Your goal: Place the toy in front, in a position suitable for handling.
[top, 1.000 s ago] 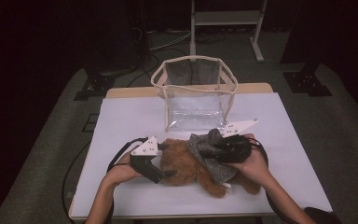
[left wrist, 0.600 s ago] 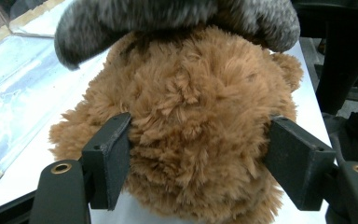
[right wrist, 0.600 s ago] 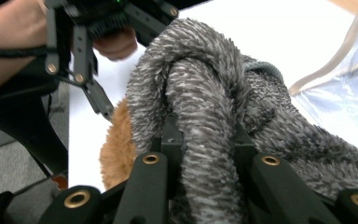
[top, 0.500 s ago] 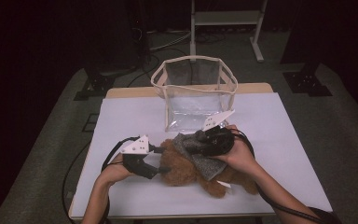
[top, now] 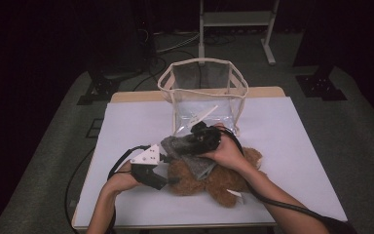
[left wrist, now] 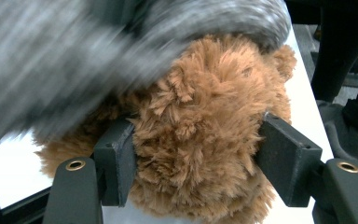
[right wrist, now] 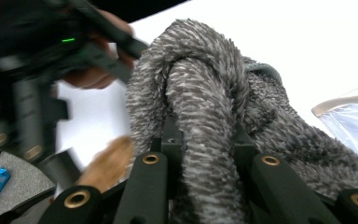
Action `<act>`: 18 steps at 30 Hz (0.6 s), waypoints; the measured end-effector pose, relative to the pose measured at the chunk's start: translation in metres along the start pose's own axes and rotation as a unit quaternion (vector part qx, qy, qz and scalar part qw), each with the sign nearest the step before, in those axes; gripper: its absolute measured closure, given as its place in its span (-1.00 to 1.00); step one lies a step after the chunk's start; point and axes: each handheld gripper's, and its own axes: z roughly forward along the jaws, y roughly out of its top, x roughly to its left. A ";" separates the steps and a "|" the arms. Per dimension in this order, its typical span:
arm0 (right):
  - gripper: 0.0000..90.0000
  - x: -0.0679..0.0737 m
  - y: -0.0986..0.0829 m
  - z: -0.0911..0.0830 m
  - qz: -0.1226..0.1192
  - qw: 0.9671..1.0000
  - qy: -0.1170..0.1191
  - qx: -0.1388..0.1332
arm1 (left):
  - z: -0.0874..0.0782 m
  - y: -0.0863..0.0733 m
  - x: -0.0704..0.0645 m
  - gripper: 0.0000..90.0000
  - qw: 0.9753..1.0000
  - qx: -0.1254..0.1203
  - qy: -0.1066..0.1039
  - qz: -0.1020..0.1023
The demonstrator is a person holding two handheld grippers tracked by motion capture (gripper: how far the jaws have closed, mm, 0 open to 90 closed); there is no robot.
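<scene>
Dark floor and black stands ring a white-covered counter point(top: 126, 122) that fills the middle of the high view.

At lower left of that view, the person's left hand point(top: 119, 179) comes up from the bottom edge holding the left claw point(top: 168, 179), whose tip meets the left end of a brown teddy bear point(top: 190, 178) lying on the counter. In the left gripper view the two black jaws stand fairly wide apart, one at lower left and one at lower right of the frame, with a thick lobe of the bear's brown fur point(left wrist: 200, 135) pressed between their pads; which part of the bear this is, I cannot tell. A blurred grey mass crosses the top of that frame.

Just right of centre in the high view, a grey fuzzy cloth point(top: 187, 151) lies draped over the bear's upper side. The right hand point(top: 229, 153) rests above it with the right claw point(top: 195, 139) pointing toward the left of the frame. In the right gripper view the jaws are drawn close together, pinching a raised fold of the grey cloth point(right wrist: 205, 121) that stands up between them; the left claw appears blurred at upper left.

Behind the bear, toward the top centre, stands an open clear plastic bag point(top: 204, 92) with a cream rim.
</scene>
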 end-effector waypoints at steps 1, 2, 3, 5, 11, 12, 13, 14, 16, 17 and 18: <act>0.64 -0.002 0.002 0.006 0.003 1.000 0.000 0.003 | 0.000 0.000 0.001 -0.26 1.000 0.003 0.001 0.002; 0.64 -0.005 0.003 0.009 0.004 1.000 -0.001 0.006 | 0.000 -0.001 0.001 -0.27 1.000 0.001 0.002 0.001; 0.64 -0.006 0.004 0.010 0.009 1.000 0.000 0.007 | 0.000 -0.002 0.002 -0.29 1.000 -0.002 0.001 0.000; 0.64 -0.006 0.003 0.006 0.009 1.000 -0.003 0.008 | 0.000 -0.003 0.002 -0.31 1.000 -0.005 0.003 0.004; 0.65 0.002 -0.013 -0.026 0.001 1.000 -0.025 0.004 | 0.002 -0.002 0.005 -0.38 1.000 -0.011 0.022 0.003; 0.65 0.004 -0.018 -0.033 -0.001 1.000 -0.028 0.002 | 0.003 -0.001 0.005 -0.38 1.000 -0.016 0.026 -0.001; 0.65 0.006 -0.023 -0.041 0.002 1.000 -0.030 0.000 | 0.003 -0.001 0.006 -0.38 0.999 -0.018 0.032 -0.002; 0.65 0.009 -0.027 -0.047 0.004 1.000 -0.029 -0.004 | 0.004 0.000 0.007 -0.38 0.999 -0.021 0.036 -0.006; 0.65 0.016 -0.036 -0.057 0.000 1.000 -0.028 -0.010 | 0.005 0.002 0.008 -0.38 0.998 -0.029 0.052 -0.008; 0.65 0.021 -0.040 -0.061 -0.003 0.999 -0.029 -0.012 | 0.005 0.002 0.009 -0.38 0.998 -0.032 0.060 -0.012; 0.65 0.025 -0.042 -0.064 -0.007 0.999 -0.030 -0.016 | 0.006 0.003 0.010 -0.38 0.997 -0.036 0.067 -0.016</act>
